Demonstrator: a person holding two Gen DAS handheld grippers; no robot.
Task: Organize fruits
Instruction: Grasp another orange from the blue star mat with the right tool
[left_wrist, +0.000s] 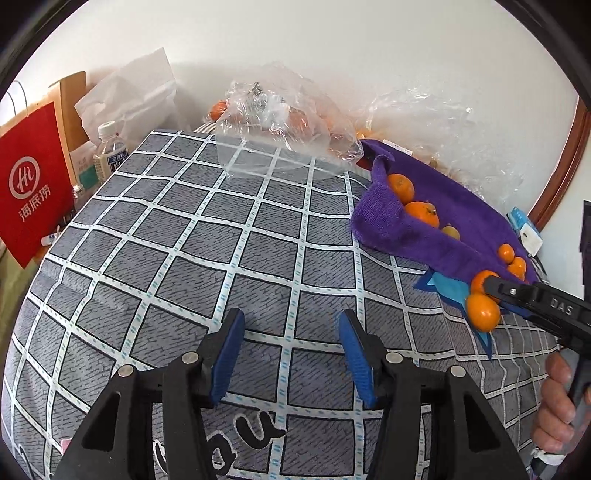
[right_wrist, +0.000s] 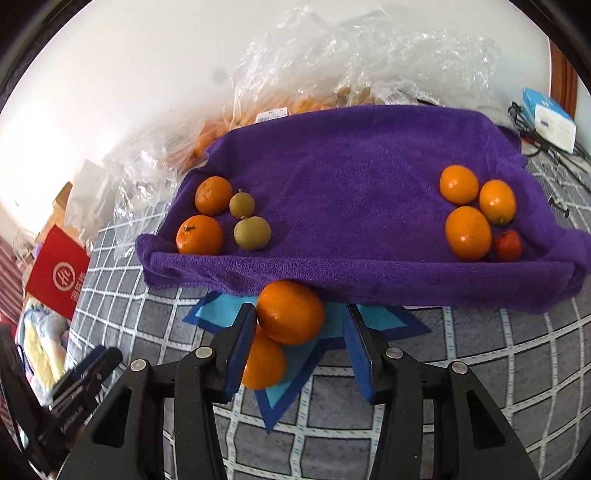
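Note:
A purple towel (right_wrist: 351, 173) lies on the checked tablecloth (left_wrist: 207, 236). On its left side sit two oranges (right_wrist: 199, 234) and two small green-brown fruits (right_wrist: 252, 232); on its right side lie three oranges (right_wrist: 468, 232) and a small red fruit (right_wrist: 509, 245). In front of the towel, a blue star-shaped mat (right_wrist: 280, 395) carries two more oranges. My right gripper (right_wrist: 300, 314) is open, with the upper orange (right_wrist: 290, 312) between its jaws against the left pad and the lower orange (right_wrist: 264, 363) beside that pad. My left gripper (left_wrist: 291, 328) hangs open over bare cloth with nothing in it.
Clear plastic bags (right_wrist: 332, 59) with more fruit pile up along the wall behind the towel. A clear plastic box (left_wrist: 266, 158) stands at the back. A red bag (left_wrist: 33, 192) and a water bottle (left_wrist: 109, 147) are at the far left, a tissue pack (right_wrist: 550, 118) at the right.

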